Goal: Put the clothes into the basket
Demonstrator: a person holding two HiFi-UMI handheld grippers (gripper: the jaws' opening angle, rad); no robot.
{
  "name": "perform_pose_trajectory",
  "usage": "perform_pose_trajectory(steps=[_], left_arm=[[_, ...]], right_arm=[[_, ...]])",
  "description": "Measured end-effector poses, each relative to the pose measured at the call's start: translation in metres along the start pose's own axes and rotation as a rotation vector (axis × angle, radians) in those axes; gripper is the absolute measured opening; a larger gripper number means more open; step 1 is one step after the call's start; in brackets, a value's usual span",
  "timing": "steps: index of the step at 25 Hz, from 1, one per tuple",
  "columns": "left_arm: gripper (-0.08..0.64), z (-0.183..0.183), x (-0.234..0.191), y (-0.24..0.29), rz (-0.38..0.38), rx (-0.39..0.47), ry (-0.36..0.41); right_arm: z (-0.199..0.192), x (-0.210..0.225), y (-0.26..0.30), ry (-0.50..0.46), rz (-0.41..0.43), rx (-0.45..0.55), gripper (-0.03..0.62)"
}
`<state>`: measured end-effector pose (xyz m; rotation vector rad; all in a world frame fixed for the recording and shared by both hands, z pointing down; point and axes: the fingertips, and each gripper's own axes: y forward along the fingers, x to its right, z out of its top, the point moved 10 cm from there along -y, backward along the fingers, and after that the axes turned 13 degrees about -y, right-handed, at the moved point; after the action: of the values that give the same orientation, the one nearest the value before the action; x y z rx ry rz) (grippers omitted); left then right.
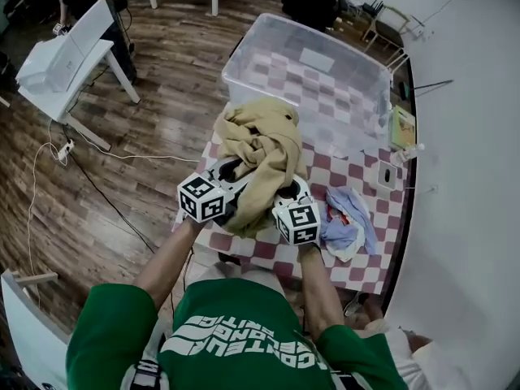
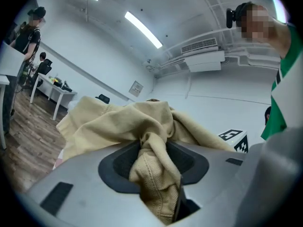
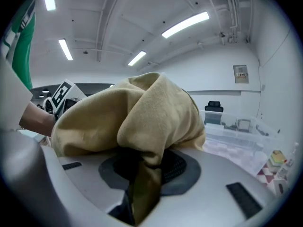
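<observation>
A tan garment (image 1: 258, 149) hangs bunched above the checkered table, held up by both grippers. My left gripper (image 1: 231, 171) is shut on a fold of the tan garment (image 2: 151, 169) that fills the space between its jaws. My right gripper (image 1: 286, 192) is shut on another fold of the tan garment (image 3: 144, 164), and the cloth drapes over its jaws. The clear plastic basket (image 1: 244, 51) stands just beyond the garment at the table's far end, with nothing inside it. A light blue and white garment (image 1: 348, 222) lies crumpled on the table to the right of my right gripper.
The red-and-white checkered table (image 1: 366, 266) runs along a white wall on the right. Small items lie near its right edge, among them a green packet (image 1: 402, 126) and a white box (image 1: 387, 174). A white desk (image 1: 61, 63) stands on the wooden floor at the left.
</observation>
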<state>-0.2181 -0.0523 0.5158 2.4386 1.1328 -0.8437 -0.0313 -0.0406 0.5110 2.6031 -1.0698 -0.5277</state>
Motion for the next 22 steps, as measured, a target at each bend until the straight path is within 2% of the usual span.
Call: perform_pose_trajectory(steps=[8,22], left_arm=[[0.152,0.066,0.043,-0.003,-0.072,0.093,0.116],[0.152,0.191,0.114,0.013,-0.192,0.204,0.351]], right_arm=[[0.072,0.019,-0.024,-0.095,-0.082,0.120,0.110],[0.192,0.067,-0.057,-0.225,-0.227,0.326,0.110]])
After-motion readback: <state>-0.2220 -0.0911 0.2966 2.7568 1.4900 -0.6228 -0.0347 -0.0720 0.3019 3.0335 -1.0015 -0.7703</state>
